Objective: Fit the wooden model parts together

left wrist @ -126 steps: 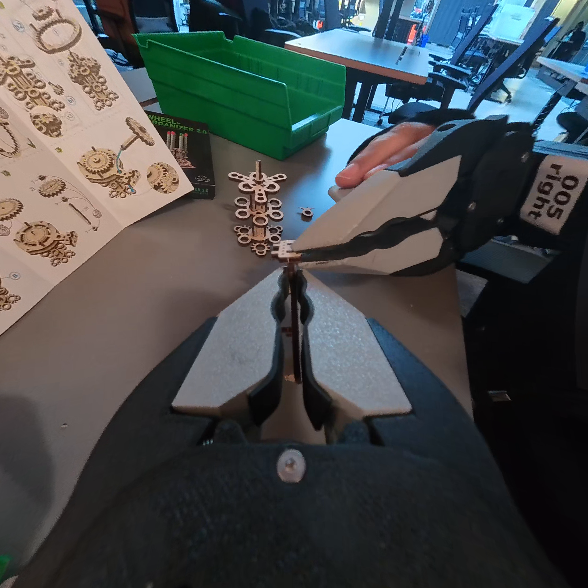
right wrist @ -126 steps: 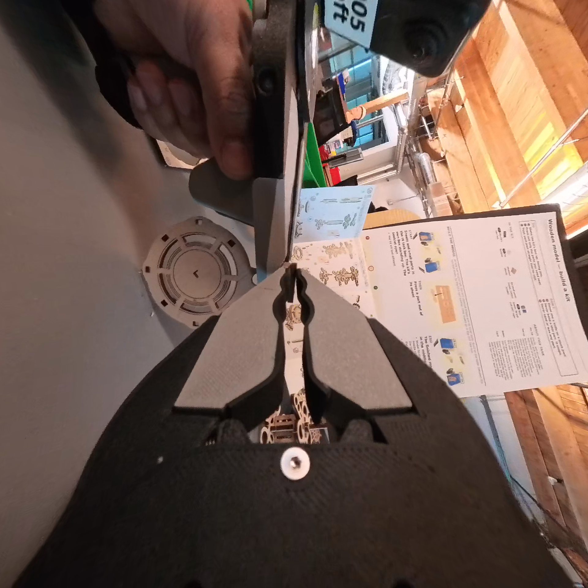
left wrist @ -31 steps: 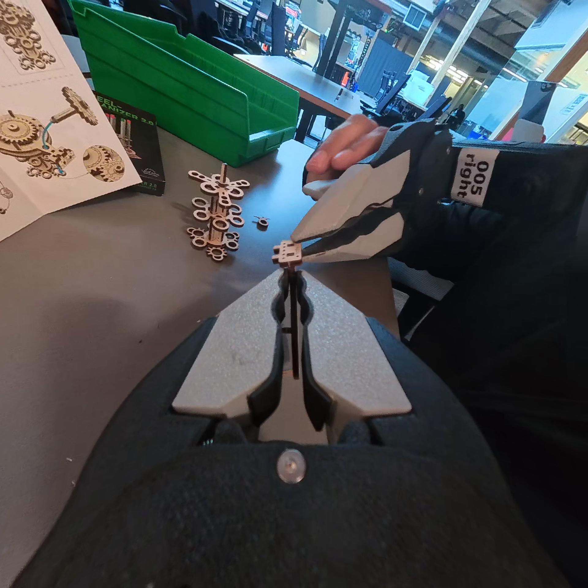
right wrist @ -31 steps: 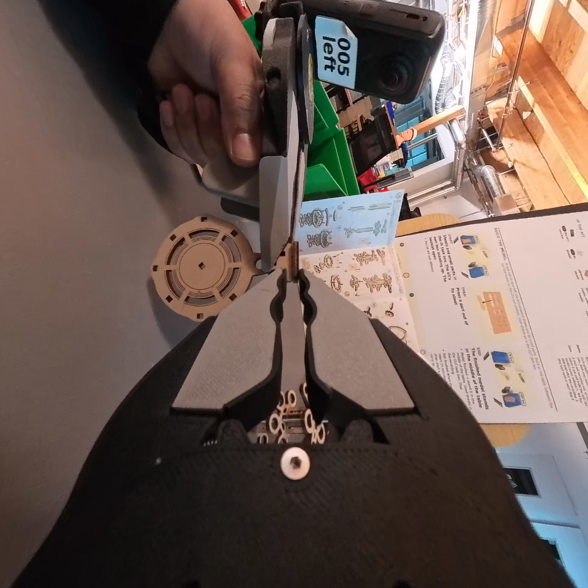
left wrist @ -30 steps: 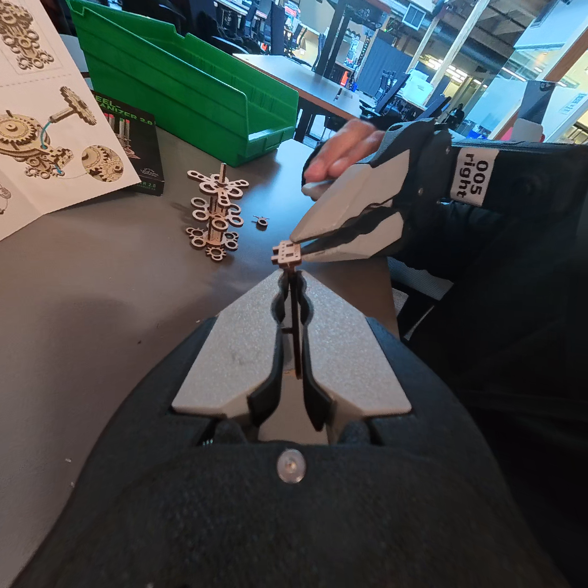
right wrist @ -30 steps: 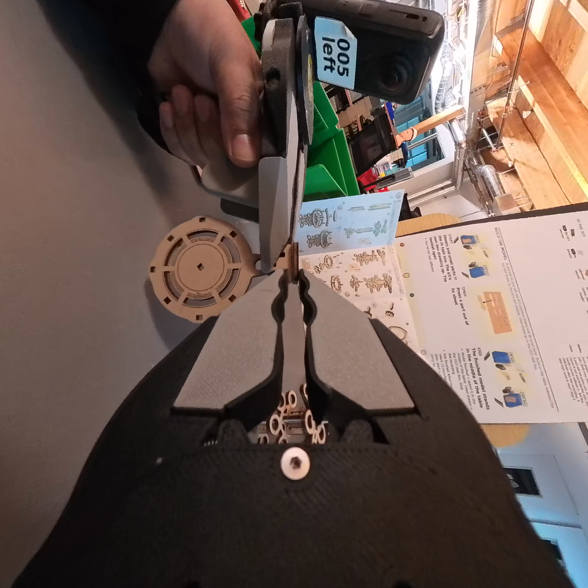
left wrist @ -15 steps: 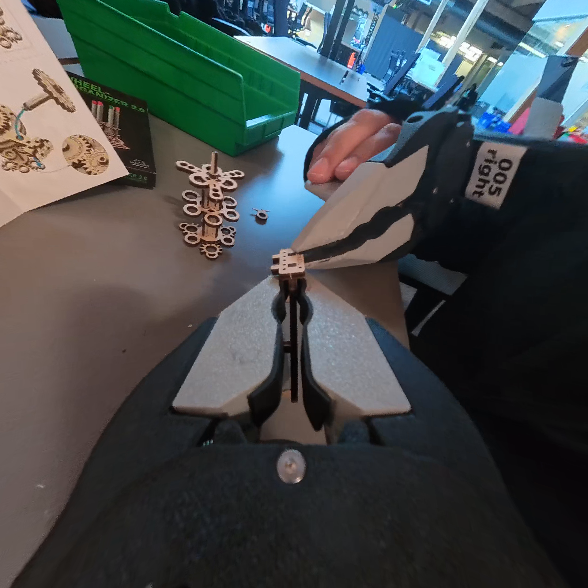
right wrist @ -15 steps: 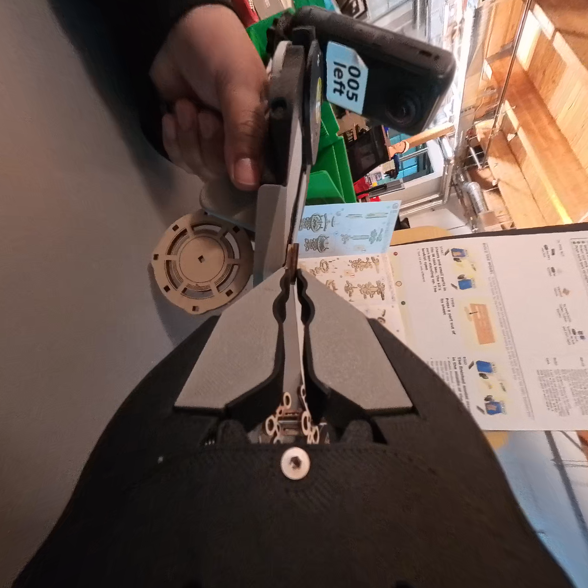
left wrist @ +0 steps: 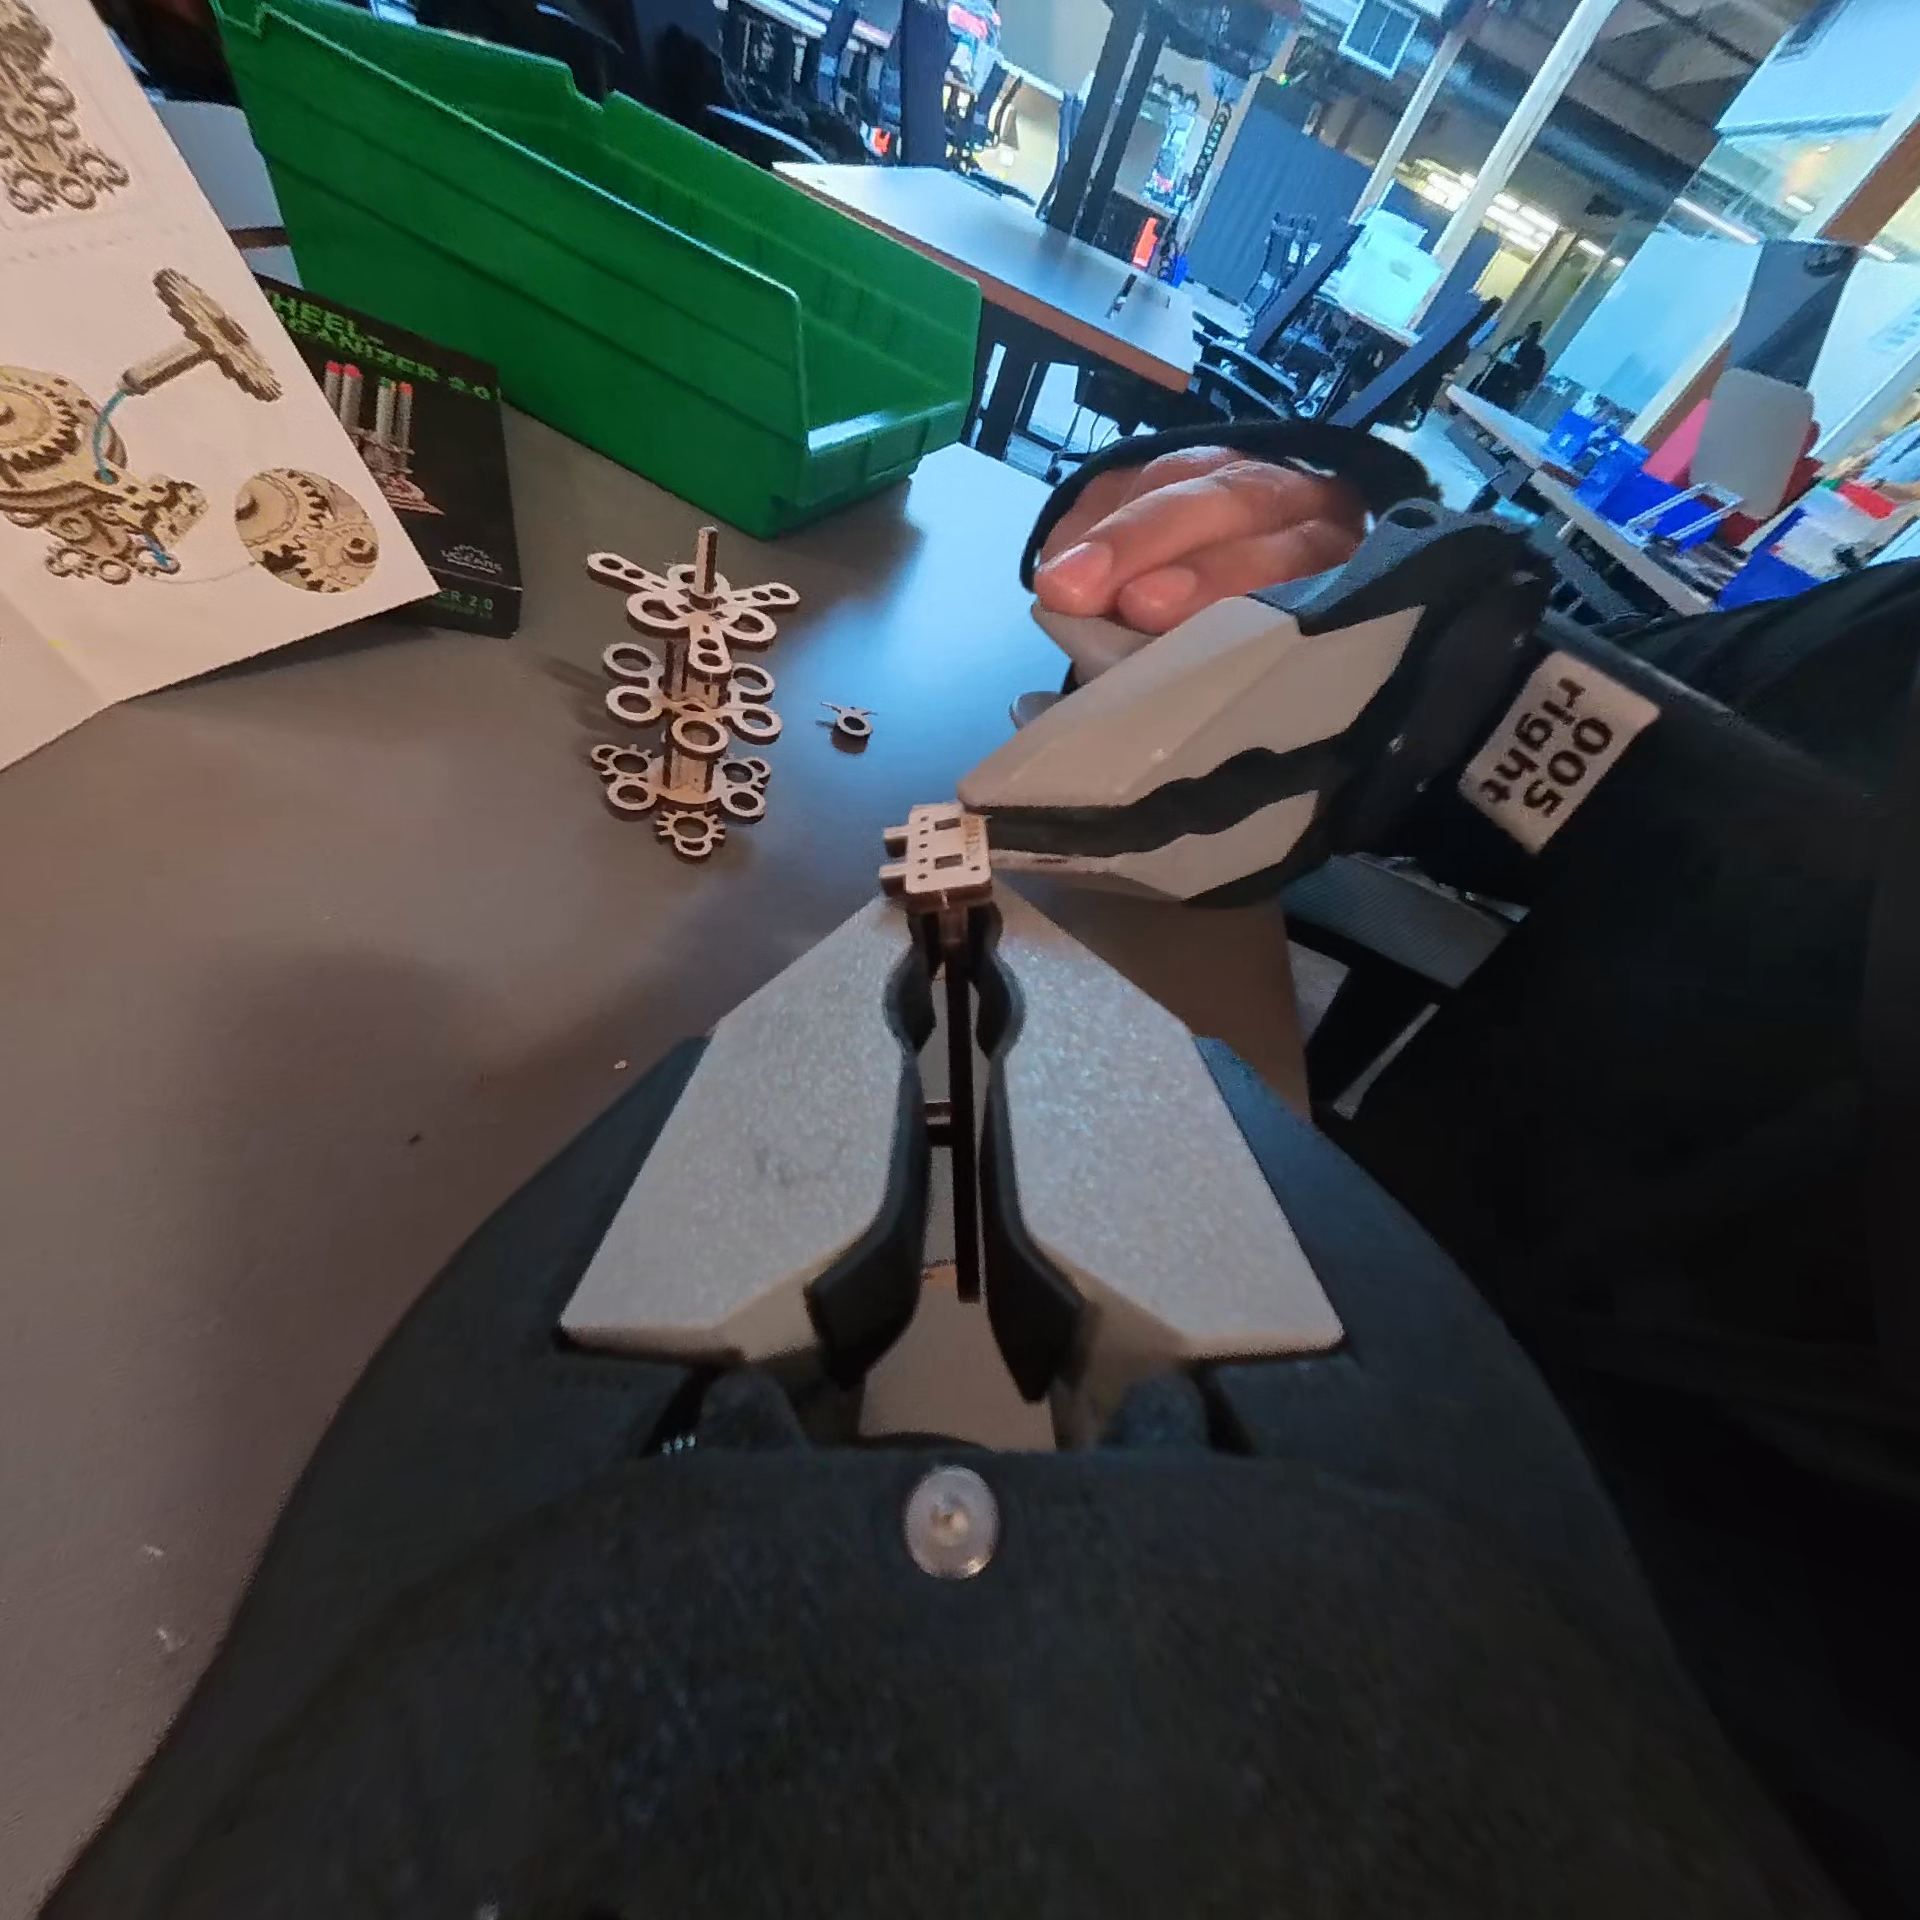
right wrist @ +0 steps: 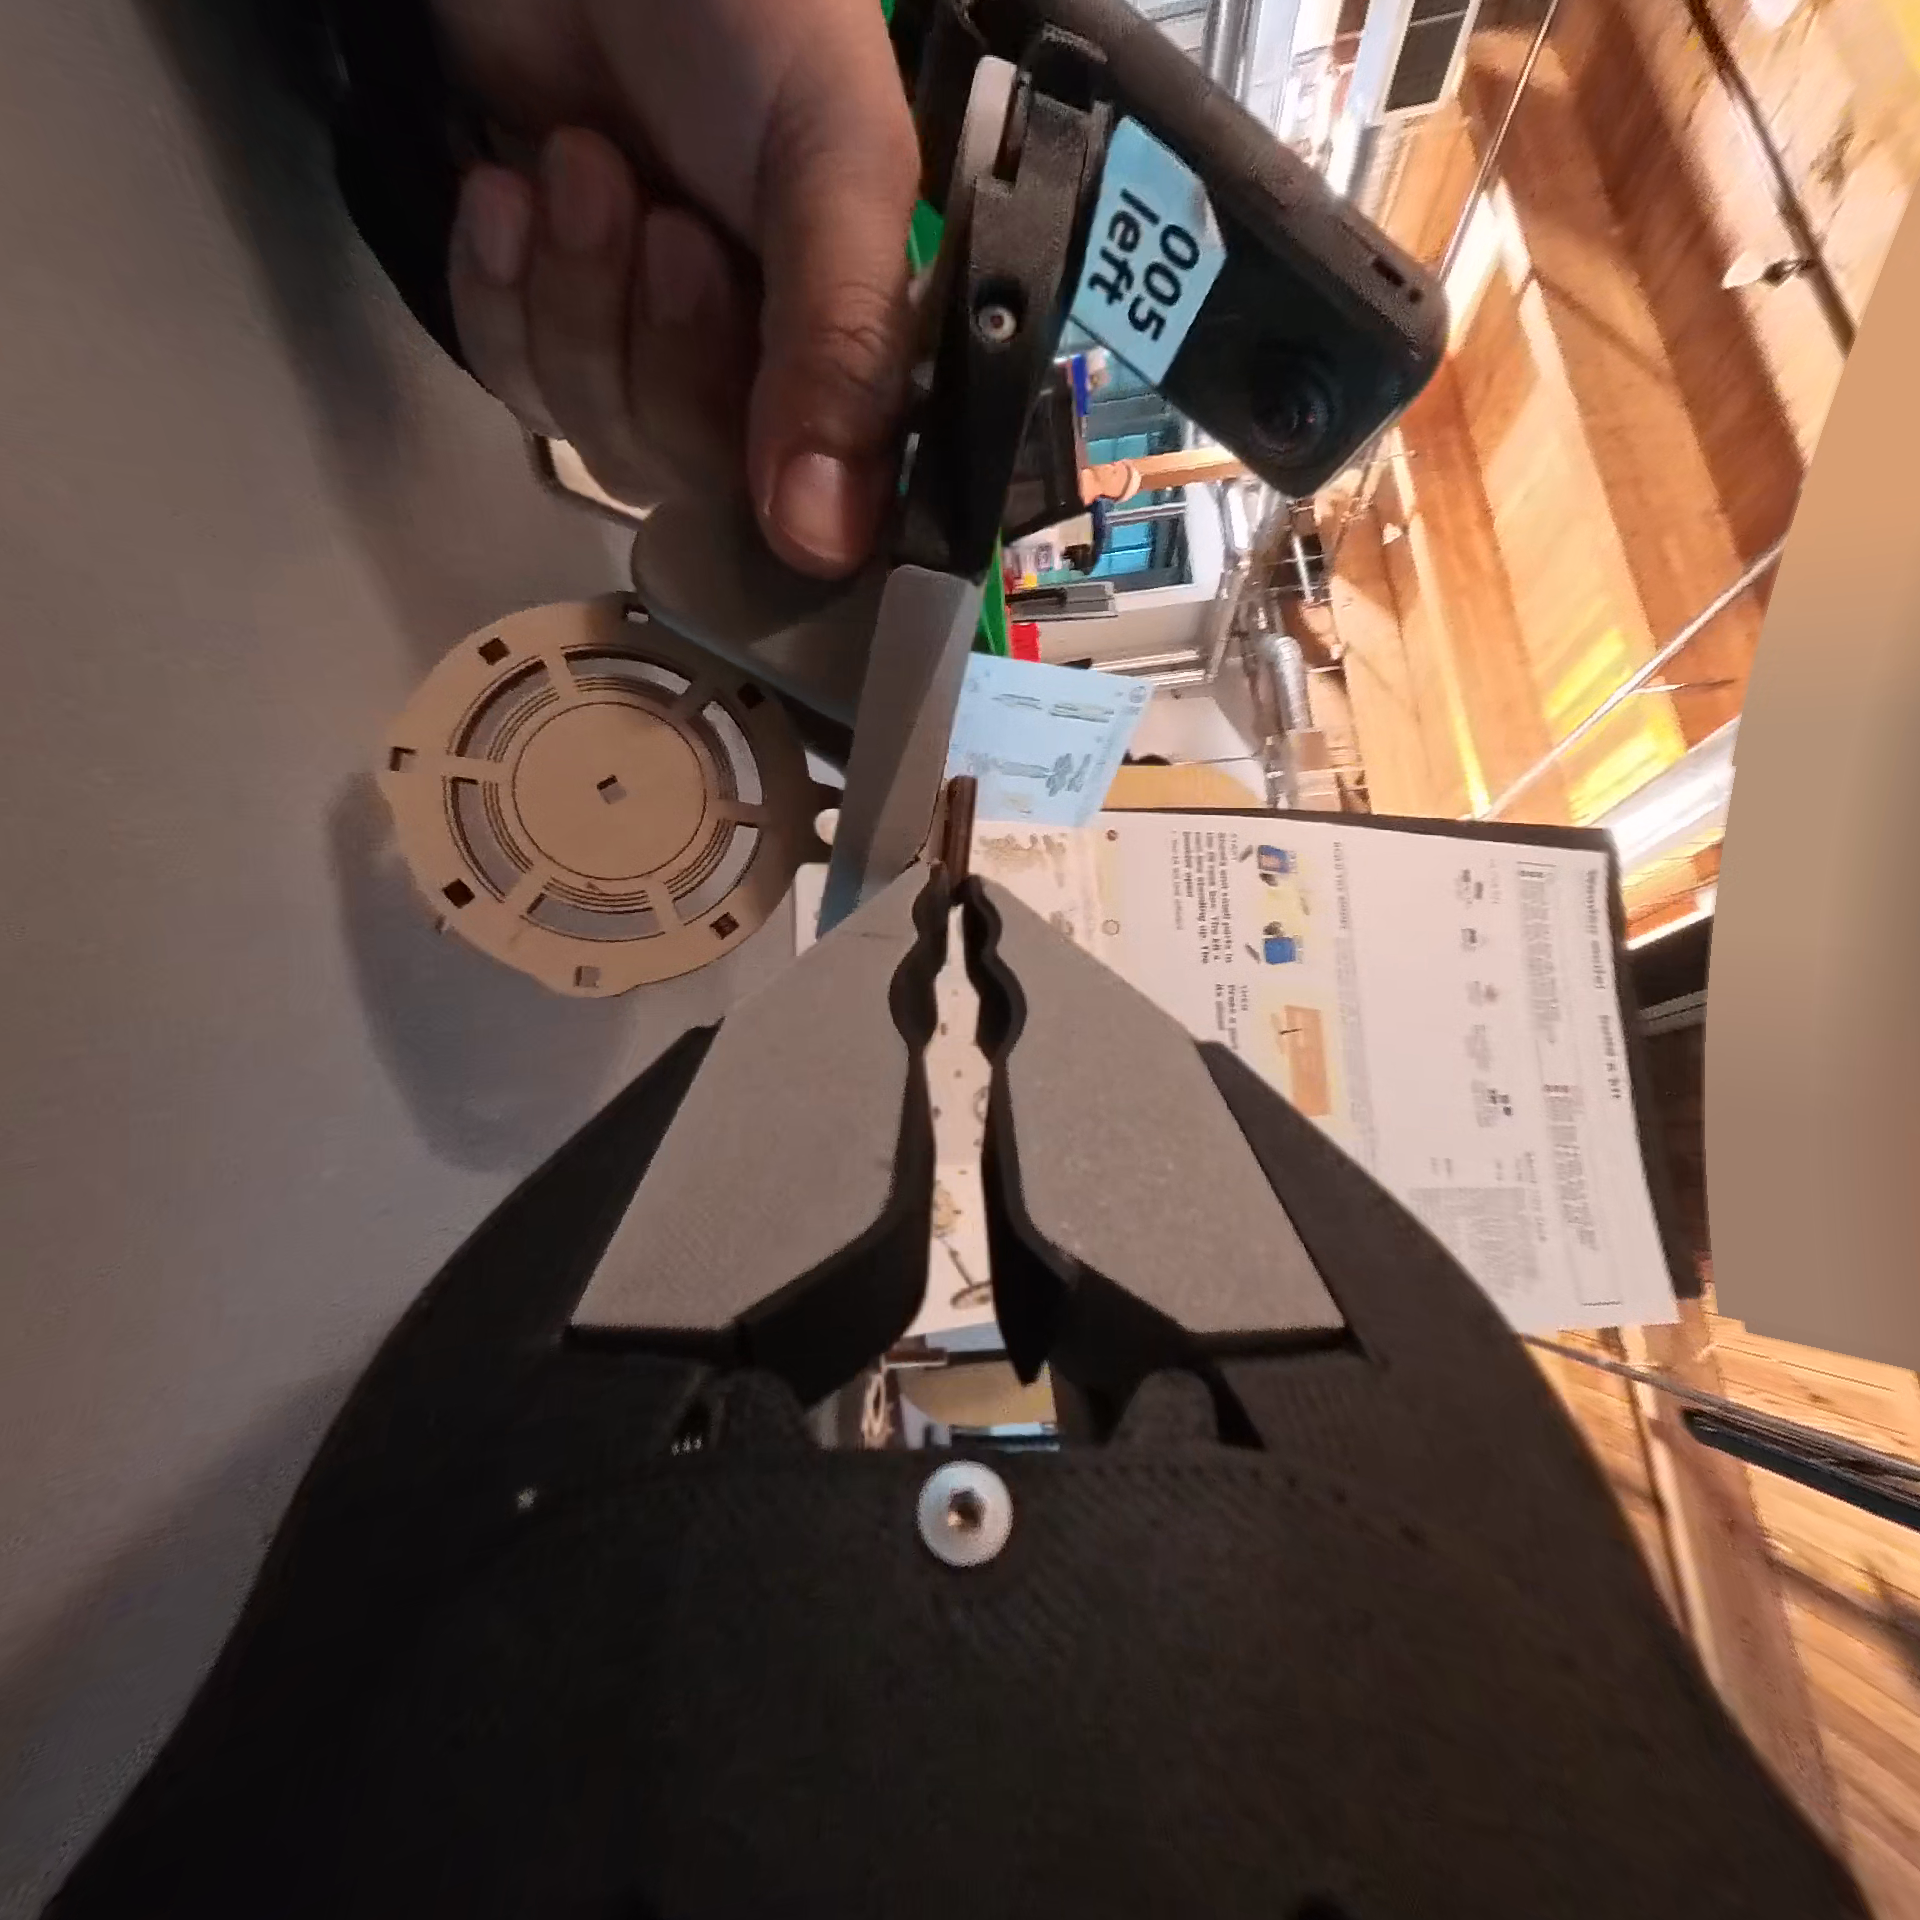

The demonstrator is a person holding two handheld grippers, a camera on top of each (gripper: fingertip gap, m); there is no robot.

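Observation:
My left gripper is shut on a thin wooden strip, seen edge-on between its fingers and poking out at the tip. My right gripper comes in from the right, shut on a small notched wooden plate that sits across the strip's end. In the right wrist view my right gripper pinches that plate edge-on, against the left gripper's finger. A wooden ring tower stands on the grey table behind. A round wooden disc lies flat on the table.
A green bin stands at the back, with a black box and an instruction sheet at the left. A tiny wooden piece lies near the tower. Printed sheets lie beyond the grippers. A hand holds the left gripper.
Both grippers stayed shut and joined at the plate and strip. The pair has shifted and tilted a little, so the disc and the tower look nearer.

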